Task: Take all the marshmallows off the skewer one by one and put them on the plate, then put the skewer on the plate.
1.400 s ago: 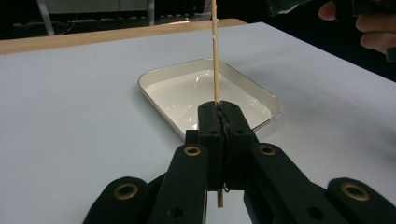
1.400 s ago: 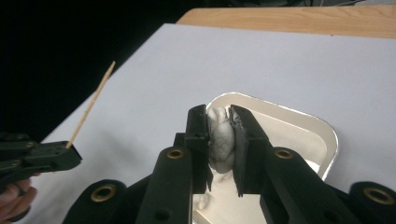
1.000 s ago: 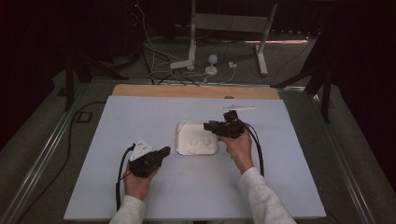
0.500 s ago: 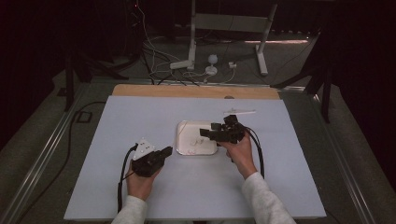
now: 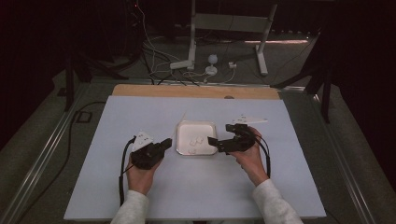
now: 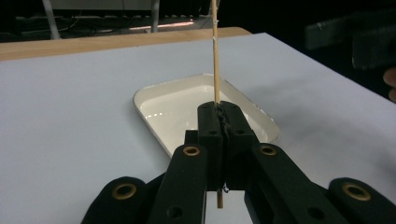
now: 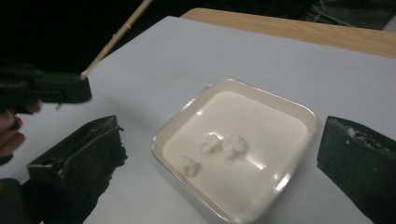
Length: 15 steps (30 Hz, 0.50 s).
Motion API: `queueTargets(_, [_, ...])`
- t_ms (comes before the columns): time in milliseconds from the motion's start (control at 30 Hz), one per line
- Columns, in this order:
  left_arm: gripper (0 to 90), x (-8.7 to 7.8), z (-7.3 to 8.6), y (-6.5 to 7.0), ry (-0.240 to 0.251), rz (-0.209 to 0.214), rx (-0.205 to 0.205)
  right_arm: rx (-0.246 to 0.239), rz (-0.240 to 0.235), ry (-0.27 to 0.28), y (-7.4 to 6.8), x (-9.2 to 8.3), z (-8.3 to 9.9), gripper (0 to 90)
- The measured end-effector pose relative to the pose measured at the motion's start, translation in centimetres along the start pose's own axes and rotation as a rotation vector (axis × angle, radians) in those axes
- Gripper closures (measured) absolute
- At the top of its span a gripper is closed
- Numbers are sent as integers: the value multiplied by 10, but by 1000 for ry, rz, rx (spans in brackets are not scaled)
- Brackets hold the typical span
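Note:
A shallow white tray sits mid-table and holds three small white pieces. My left gripper, just left of the tray, is shut on a thin wooden skewer that points up and away over the tray. In its own view the left gripper clamps the skewer near its lower end. My right gripper hovers at the tray's right edge. Its jaws stand wide apart in the right gripper view, with the tray and the pieces between them and nothing held.
The white tabletop has a wooden strip along its far edge. Behind it on the floor are cables and a metal stand. In the right gripper view, the left gripper and skewer show at the upper left.
My right gripper has come down and nearer, from behind the tray's right side to its right edge. The left gripper has edged slightly toward the tray with the skewer.

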<state>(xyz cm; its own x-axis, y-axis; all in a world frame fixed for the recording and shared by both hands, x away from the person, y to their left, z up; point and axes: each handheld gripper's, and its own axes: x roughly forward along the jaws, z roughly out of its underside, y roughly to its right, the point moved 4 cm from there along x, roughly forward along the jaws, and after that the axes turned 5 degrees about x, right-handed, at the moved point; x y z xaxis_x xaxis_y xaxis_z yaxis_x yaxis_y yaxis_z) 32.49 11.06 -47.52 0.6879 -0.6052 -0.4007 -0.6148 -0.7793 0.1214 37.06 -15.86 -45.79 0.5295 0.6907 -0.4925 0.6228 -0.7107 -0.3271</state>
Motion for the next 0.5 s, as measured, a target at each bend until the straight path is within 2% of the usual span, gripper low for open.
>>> queueTargets(267, [888,8,-10,1,1,-7,-9,3,21,30,11,-26,11,0])
queueTargets(500, [888,15,-15,1,9,-16,-37,10,33,66,20,-50,23,0])
